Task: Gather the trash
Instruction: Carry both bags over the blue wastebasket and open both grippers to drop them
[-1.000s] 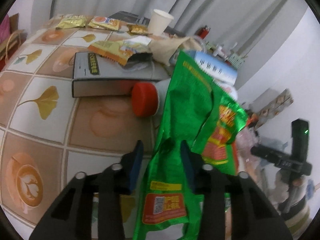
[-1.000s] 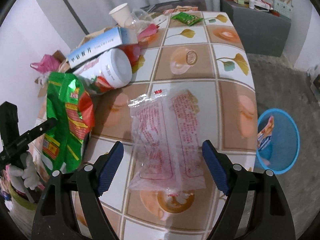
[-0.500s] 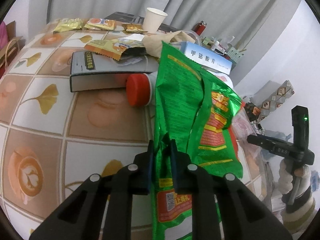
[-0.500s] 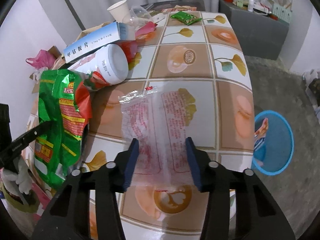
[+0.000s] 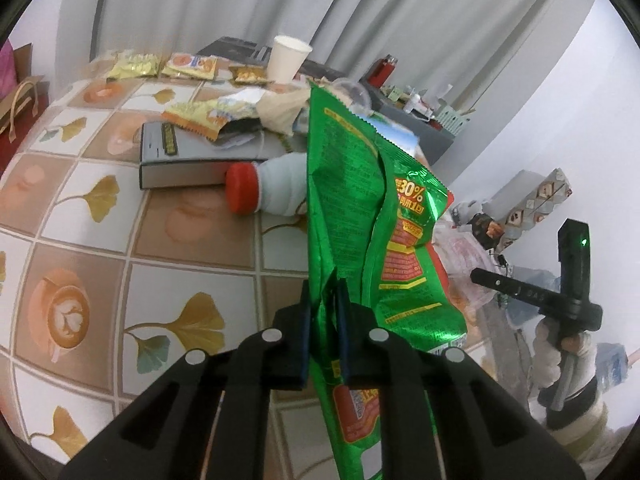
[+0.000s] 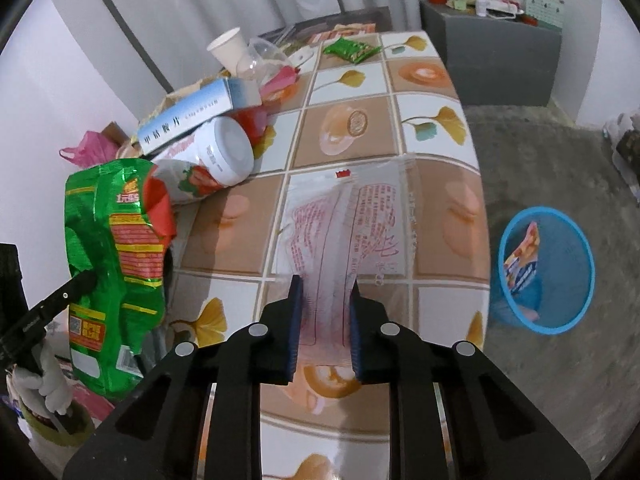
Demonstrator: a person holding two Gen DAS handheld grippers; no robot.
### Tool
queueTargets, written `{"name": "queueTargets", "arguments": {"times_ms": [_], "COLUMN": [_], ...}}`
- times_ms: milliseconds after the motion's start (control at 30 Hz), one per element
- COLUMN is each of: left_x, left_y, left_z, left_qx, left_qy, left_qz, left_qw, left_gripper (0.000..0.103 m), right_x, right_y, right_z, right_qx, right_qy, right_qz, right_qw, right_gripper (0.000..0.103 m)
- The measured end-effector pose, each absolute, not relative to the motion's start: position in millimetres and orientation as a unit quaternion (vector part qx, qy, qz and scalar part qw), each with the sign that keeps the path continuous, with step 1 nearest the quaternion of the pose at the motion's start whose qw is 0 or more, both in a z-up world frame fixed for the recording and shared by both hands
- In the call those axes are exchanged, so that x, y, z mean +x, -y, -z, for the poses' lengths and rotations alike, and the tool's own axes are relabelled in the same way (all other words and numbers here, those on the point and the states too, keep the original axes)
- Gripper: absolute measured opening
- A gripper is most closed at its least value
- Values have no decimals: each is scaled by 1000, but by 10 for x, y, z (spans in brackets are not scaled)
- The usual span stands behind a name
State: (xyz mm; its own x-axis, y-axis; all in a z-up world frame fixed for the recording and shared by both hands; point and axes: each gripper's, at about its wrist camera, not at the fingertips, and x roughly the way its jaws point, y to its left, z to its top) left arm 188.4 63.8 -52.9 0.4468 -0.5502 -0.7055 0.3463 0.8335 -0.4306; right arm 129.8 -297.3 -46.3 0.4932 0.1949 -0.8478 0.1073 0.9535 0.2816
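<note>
Closing, both claws pinch wrappers near table edge (image 6: pixel 478 216).

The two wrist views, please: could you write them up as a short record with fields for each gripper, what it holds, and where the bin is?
left gripper: jaws closing on the green snack bag, which is pinched between the pads and hangs upright
right gripper: jaws closing on the clear printed wrapper, which is bunched between the pads
bin: blue wastebasket on the floor beside the table, one wrapper inside
left on table: white bottle, grey book, paper cup
</note>
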Motion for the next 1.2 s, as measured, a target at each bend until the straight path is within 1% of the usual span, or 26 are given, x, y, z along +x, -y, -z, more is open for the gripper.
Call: {"name": "queueTargets", "arguments": {"times_ms": [233,367,500,733,900,1000,1200], "left_x": [1702,1610,1584,1543,1478,1459,1562], "left_y": [-430,-74,478,1670,2660,3308,4289], "left_z": [77,-223,-435,-495,-299,-14,674], "left_qx": [-94,-66,-31,50,122,170,250], "left_qy": [-418,-389,-371,-354,-333,-341,-347], "left_qz": [292,321,361,405,420,423,387], "left_qw": [855,861,855,842,835,822,817], "left_gripper": [10,10,10,10,10,10,10], "right_x": [921,561,164,-589,-865,-903,-809], "right_y": [3359,3747,4228,5123,5507,5670,5976], "right_z": [116,-75,-196,-139,139,367,814], "right_qx": [190,216,248,329,375,399,448], "right_qy": [-450,-416,-388,-346,-339,-340,-354], "right_qz": [-1,35,85,176,206,212,206], "right_qw": [873,883,883,861,838,825,795], "right_gripper": [18,18,18,18,18,19,19]}}
